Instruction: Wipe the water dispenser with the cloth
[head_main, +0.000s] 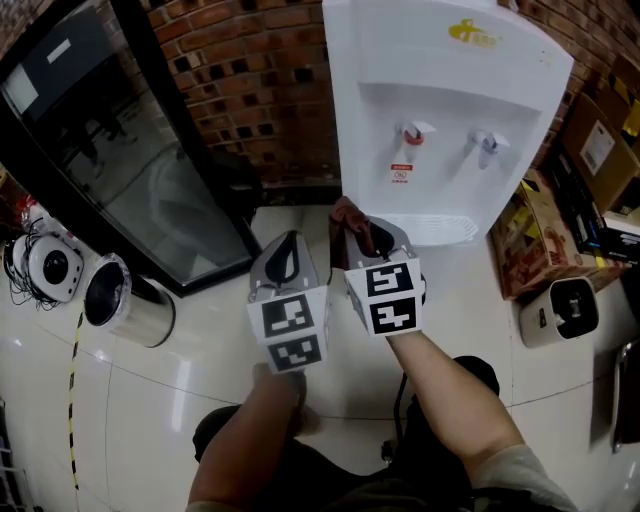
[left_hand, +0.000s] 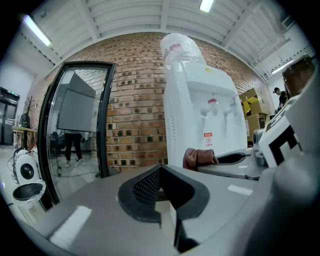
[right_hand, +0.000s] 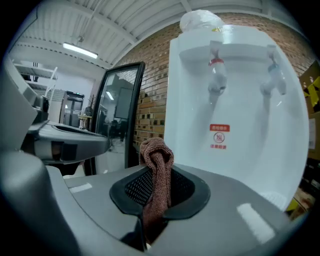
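At the lower middle of the head view, the left tongs (head_main: 288, 252) are closed on nothing, side by side with the right tongs (head_main: 372, 236) over the pale floor (head_main: 180, 400). The right tongs pinch a brown cloth (right_hand: 156, 165), whose bunched end sticks up past the tips at the centre of the right gripper view. Just beyond them, in the upper right, the white water dispenser (head_main: 440, 100) stands against the brick wall (head_main: 250, 70).
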